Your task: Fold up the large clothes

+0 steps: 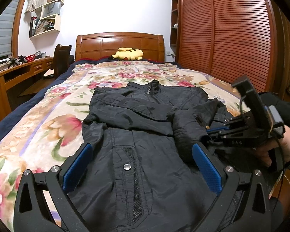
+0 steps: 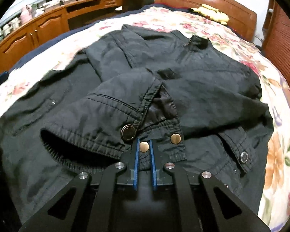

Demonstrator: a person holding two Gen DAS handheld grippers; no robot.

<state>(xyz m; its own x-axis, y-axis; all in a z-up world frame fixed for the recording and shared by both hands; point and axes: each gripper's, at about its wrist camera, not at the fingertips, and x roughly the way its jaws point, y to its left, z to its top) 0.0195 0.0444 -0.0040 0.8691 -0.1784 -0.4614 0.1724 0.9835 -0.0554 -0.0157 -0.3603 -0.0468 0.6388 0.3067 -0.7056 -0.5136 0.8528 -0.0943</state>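
A black jacket (image 1: 145,119) lies front up on the floral bedspread (image 1: 48,116), collar toward the headboard. Its right sleeve (image 1: 185,127) is folded in over the chest. My left gripper (image 1: 143,147) hangs open over the jacket's lower front, blue pads wide apart with nothing between them. My right gripper (image 2: 144,147) is shut on the sleeve cuff (image 2: 106,119), its blue pads pinching the cuff's tab with a brass snap (image 2: 144,147). In the left wrist view the right gripper (image 1: 212,133) comes in from the right, held by a person's hand (image 1: 280,148).
A yellow plush toy (image 1: 128,54) lies by the wooden headboard (image 1: 119,44). A slatted wooden wardrobe (image 1: 232,38) runs along the bed's right side. At the left stand a wooden desk (image 1: 19,71) and a chair (image 1: 61,60). Bedspread shows all around the jacket.
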